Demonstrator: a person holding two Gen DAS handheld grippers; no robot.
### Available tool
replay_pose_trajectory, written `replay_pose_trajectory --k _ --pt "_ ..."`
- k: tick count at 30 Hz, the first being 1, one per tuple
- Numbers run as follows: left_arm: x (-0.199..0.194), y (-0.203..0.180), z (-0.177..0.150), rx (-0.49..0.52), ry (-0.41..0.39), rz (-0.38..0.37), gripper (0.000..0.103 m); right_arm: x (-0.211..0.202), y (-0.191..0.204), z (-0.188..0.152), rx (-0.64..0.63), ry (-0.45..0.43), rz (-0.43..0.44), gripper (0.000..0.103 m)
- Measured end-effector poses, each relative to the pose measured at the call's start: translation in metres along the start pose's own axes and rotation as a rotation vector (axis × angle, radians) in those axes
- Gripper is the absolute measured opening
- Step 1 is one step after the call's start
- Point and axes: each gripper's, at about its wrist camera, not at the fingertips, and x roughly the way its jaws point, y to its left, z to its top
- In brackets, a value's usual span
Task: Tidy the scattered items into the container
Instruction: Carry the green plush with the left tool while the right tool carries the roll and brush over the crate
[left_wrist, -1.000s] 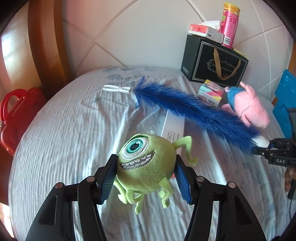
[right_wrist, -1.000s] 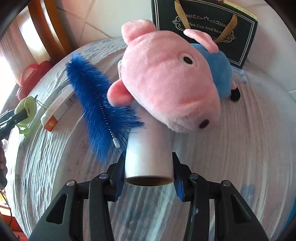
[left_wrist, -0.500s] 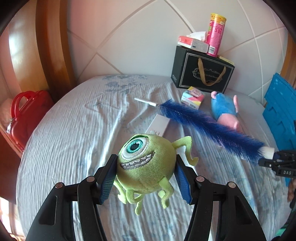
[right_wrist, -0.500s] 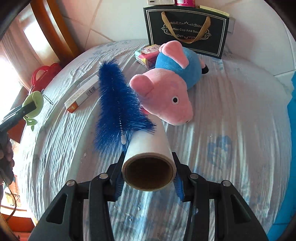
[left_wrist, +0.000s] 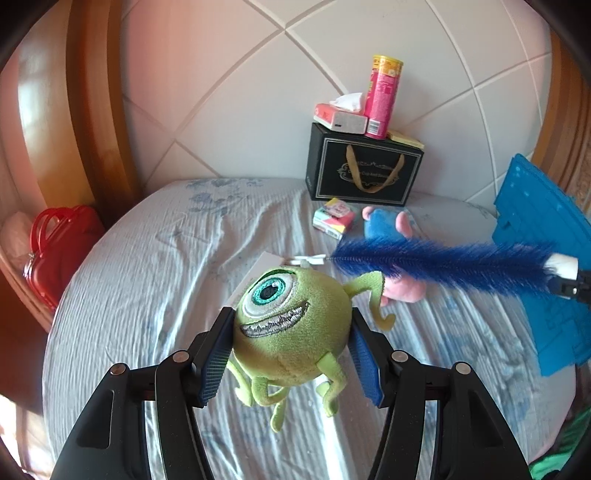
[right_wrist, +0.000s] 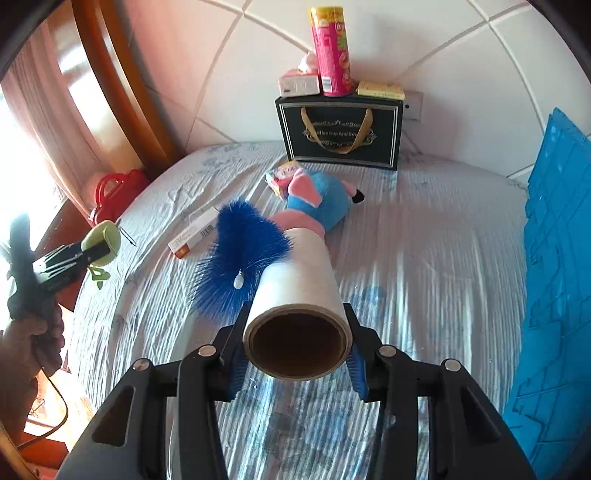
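My left gripper (left_wrist: 290, 349) is shut on a green one-eyed plush monster (left_wrist: 291, 325) and holds it above the bed. My right gripper (right_wrist: 297, 356) is shut on a white roll (right_wrist: 297, 291) with a blue bristle brush (right_wrist: 243, 258) caught against it, lifted off the bed. The brush also shows in the left wrist view (left_wrist: 436, 260). A pink and blue pig plush (right_wrist: 317, 206), a colourful packet (right_wrist: 282, 175) and a white flat box (right_wrist: 194, 232) lie on the bed. A blue crate (right_wrist: 554, 280) stands at the right.
A black gift bag (right_wrist: 341, 133) stands at the back of the bed with a pink can (right_wrist: 330, 51) and a tissue box (right_wrist: 299, 83) on it. A red case (left_wrist: 59, 240) sits left of the bed. The tiled wall is behind.
Both grippers have risen and pulled back from the bed, each with its object. The brush came up with the roll and swung right toward the crate. The pig plush stayed on the bed.
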Motion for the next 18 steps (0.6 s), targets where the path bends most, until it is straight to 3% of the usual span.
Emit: replay_pose_trajectory --k 9,18 --pt "-0.036 -0.030 0.023 0.010 -0.065 -0.007 0.059 -0.091 -0.010 0.028 -0.015 -0.201 0.011 0.043" --pt "-0.068 -0.051 0.042 0.038 -0.106 -0.003 0.059 -0.143 -0.010 0.044 -0.036 -0.283 0.018 0.043"
